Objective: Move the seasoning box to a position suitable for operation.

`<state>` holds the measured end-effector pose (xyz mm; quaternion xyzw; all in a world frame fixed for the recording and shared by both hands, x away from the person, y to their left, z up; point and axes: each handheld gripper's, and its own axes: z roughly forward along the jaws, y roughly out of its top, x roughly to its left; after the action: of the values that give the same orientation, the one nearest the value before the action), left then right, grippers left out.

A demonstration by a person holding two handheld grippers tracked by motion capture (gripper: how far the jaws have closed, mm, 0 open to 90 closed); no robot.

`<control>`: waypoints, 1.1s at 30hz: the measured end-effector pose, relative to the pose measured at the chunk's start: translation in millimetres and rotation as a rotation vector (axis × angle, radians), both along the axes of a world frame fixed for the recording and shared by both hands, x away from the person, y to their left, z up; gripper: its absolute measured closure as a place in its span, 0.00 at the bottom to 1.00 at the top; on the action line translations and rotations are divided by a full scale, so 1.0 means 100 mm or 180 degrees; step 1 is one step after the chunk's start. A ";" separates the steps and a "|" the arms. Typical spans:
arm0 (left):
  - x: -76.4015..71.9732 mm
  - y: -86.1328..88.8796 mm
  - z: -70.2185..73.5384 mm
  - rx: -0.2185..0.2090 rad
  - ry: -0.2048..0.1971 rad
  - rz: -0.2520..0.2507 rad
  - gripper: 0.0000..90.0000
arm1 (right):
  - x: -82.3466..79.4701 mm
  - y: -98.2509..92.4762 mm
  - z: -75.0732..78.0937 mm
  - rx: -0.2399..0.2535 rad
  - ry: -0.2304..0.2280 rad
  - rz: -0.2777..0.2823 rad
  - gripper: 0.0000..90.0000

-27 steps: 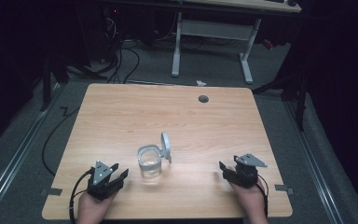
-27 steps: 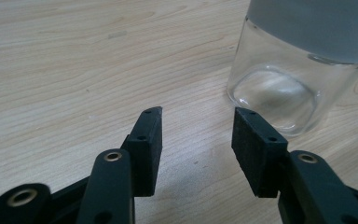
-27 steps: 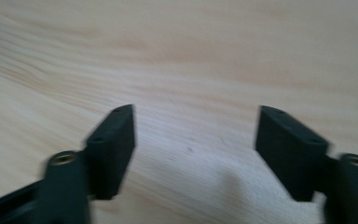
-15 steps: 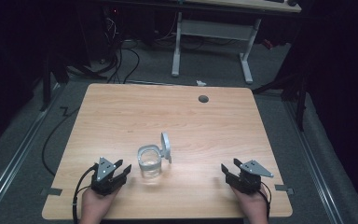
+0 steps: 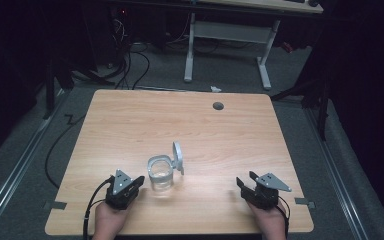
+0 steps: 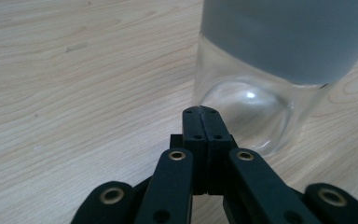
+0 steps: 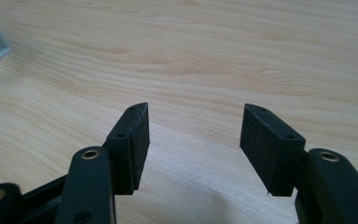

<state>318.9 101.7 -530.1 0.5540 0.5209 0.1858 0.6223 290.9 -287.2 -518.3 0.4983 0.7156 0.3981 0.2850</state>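
At lower centre, the closed left gripper (image 5: 136, 182) could tip the clear glass jar (image 5: 160, 174) with its open hinged lid (image 5: 178, 156); the right gripper (image 5: 245, 182) is open, empty.

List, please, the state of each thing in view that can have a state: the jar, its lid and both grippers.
Jar: upright on the table, open, looks empty.
Lid: hinged back, standing up beside the mouth, not closed.
Left gripper: shut, holds nothing, tips just short of the jar.
Right gripper: open, nothing between the jaws, apart from the jar.
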 end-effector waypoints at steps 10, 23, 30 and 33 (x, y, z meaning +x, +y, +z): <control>-0.09 -0.12 0.03 -0.0028 -0.0019 -0.0106 1.00 | -0.01 0.05 0.01 -0.0030 -0.0020 0.0082 0.49; -0.24 -0.49 0.00 0.0053 -0.0033 -0.0504 1.00 | -0.02 0.01 0.00 -0.0002 0.0019 0.0064 0.51; 0.05 -0.22 -0.01 -0.0066 0.0079 -0.0088 1.00 | -0.02 -0.02 0.00 0.0037 0.0031 0.0057 0.52; 0.23 -0.21 0.01 -0.0083 0.0115 -0.0020 1.00 | -0.03 -0.01 -0.01 0.0019 0.0029 0.0118 0.56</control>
<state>341.6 80.4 -529.4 0.5507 0.5327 0.1670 0.6206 288.0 -288.5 -519.1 0.4875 0.7248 0.4032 0.2728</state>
